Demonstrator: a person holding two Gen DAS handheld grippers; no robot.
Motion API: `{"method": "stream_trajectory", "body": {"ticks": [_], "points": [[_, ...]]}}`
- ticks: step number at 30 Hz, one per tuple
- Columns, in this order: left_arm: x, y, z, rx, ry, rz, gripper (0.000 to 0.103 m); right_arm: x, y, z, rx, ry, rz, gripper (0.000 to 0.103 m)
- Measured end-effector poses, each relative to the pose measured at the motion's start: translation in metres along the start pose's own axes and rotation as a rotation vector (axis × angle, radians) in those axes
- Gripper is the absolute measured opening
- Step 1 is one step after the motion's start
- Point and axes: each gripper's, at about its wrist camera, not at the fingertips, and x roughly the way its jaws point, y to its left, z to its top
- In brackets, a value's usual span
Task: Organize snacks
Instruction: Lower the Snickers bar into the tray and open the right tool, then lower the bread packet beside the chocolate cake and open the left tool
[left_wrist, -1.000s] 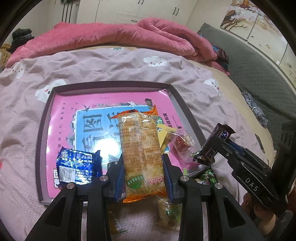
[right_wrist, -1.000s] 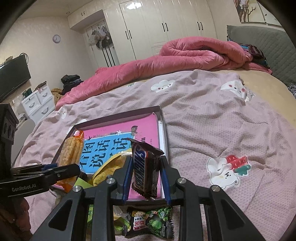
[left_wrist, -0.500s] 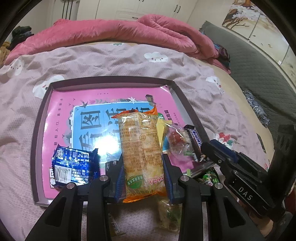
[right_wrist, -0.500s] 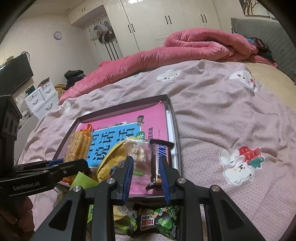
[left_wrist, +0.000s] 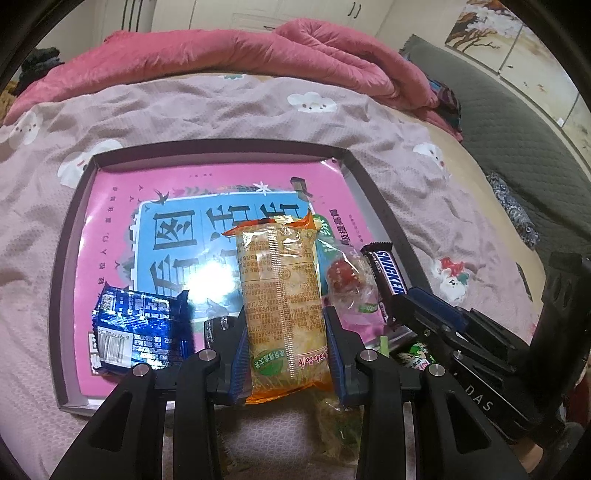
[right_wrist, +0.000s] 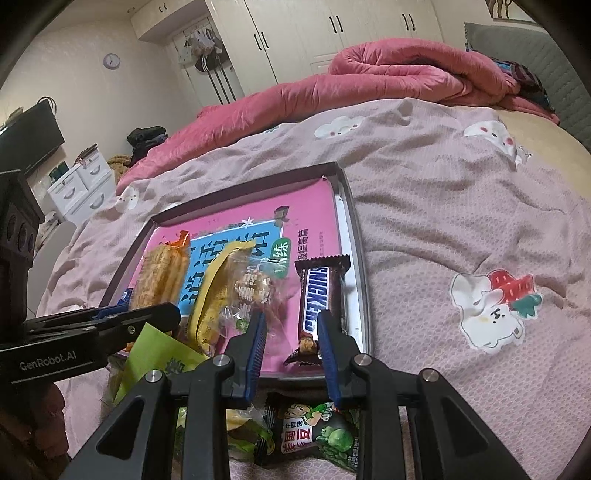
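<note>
A shallow tray (left_wrist: 380, 201) with a pink and blue book cover as its floor lies on the bed. My left gripper (left_wrist: 284, 334) is shut on a long orange-edged cracker pack (left_wrist: 282, 291) and holds it over the tray's near edge. My right gripper (right_wrist: 290, 326) is open; a Snickers bar (right_wrist: 317, 295) lies flat in the tray by the right rim, its near end between the jaws. The bar also shows in the left wrist view (left_wrist: 386, 275). A blue packet (left_wrist: 138, 326) lies in the tray at the left. A clear candy bag (left_wrist: 347, 284) and a yellow pack (right_wrist: 214, 295) lie between.
A dark green-pea packet (right_wrist: 317, 437) and green and yellow packets (right_wrist: 155, 354) lie on the bedspread in front of the tray. A pink quilt (right_wrist: 369, 81) is bunched at the far side of the bed. A grey headboard (left_wrist: 517, 129) stands at the right.
My right gripper lowered the Snickers bar into the tray by the right rim and opened, letting it go. My left gripper kept its hold on the cracker pack and moved slightly closer to the tray.
</note>
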Motion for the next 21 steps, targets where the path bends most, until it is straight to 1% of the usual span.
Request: {"method": "stream_trajectory", "body": {"ticks": [6, 21], "points": [[0.005, 0.000, 0.001, -0.006, 0.014, -0.003, 0.037, 0.004, 0.002, -0.001, -0.007, 0.014, 0.013, 0.029], [0.012, 0.006, 0.000, -0.037, 0.036, -0.004, 0.038, 0.006, 0.005, -0.004, -0.013, 0.014, 0.026, 0.029]]}}
